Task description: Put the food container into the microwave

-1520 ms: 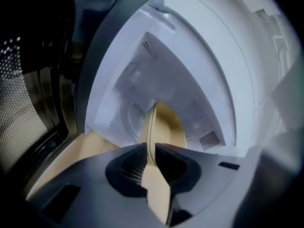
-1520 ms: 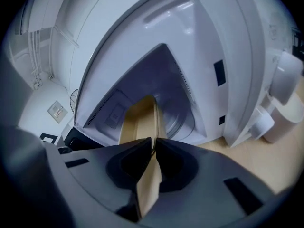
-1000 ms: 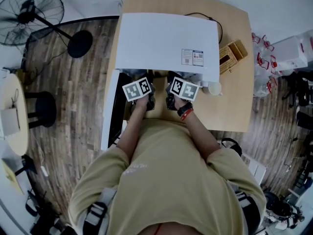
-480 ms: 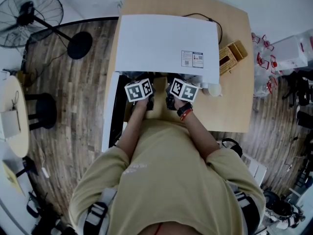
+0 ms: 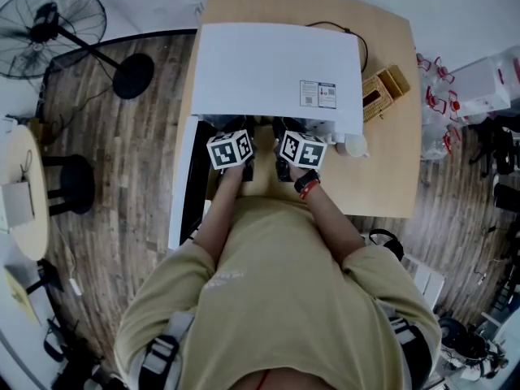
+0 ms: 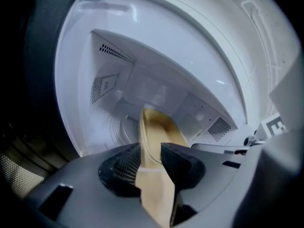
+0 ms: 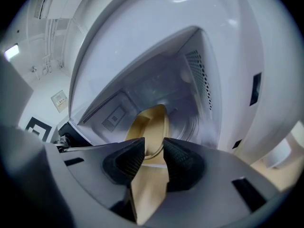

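Note:
A white microwave (image 5: 276, 67) stands on a wooden table (image 5: 382, 177) with its door (image 5: 180, 181) swung open to the left. My left gripper (image 5: 230, 150) and right gripper (image 5: 302, 149) are side by side at its opening. The tan food container (image 6: 159, 127) is pinched by its rim in the left gripper (image 6: 151, 151), which is shut on it, and it reaches into the white cavity (image 6: 142, 89) over the turntable. On the other side the right gripper (image 7: 153, 148) is shut on the container's (image 7: 151, 125) opposite rim. In the head view the container is hidden by the grippers.
A wicker basket (image 5: 382, 92) and a small white cup (image 5: 355, 145) sit on the table to the right of the microwave. A floor fan (image 5: 57, 23), a black stool (image 5: 73, 181) and a round side table (image 5: 20, 189) stand at the left.
Both grippers have edged a little closer together and toward the microwave opening, still holding the container.

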The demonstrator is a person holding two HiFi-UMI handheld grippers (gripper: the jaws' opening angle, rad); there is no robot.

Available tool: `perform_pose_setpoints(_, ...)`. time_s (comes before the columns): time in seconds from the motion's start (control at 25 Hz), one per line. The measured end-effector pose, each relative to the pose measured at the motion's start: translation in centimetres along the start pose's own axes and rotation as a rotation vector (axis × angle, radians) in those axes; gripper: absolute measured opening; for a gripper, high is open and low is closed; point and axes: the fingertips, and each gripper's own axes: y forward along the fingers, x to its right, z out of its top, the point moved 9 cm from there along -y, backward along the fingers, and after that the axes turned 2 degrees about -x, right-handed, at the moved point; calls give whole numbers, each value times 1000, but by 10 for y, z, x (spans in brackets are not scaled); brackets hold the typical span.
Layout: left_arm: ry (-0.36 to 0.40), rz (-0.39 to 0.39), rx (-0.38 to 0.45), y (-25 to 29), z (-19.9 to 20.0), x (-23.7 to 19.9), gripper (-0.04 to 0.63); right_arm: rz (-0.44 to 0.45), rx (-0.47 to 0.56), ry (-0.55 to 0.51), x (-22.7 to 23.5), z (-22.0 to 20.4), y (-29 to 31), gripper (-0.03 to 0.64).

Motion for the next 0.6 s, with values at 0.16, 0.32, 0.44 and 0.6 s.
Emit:
perform_pose_setpoints(0.16,46,37,21,-11,-4,2,127,3,5,0,0,-6,-8,124)
perform_pose_setpoints(0.32,106,72,50,-23,-10,9,127,7,11,-23,-2,-11,-20,123)
perform_pose_setpoints(0.44,129,75,65,-30,-16,16,127,9,24,-46,-2,-13,-31,123)
perform_pose_setpoints(0.6,172,88,100,-43,-24,27,103,-8,51,-92,0,-17,-48,121)
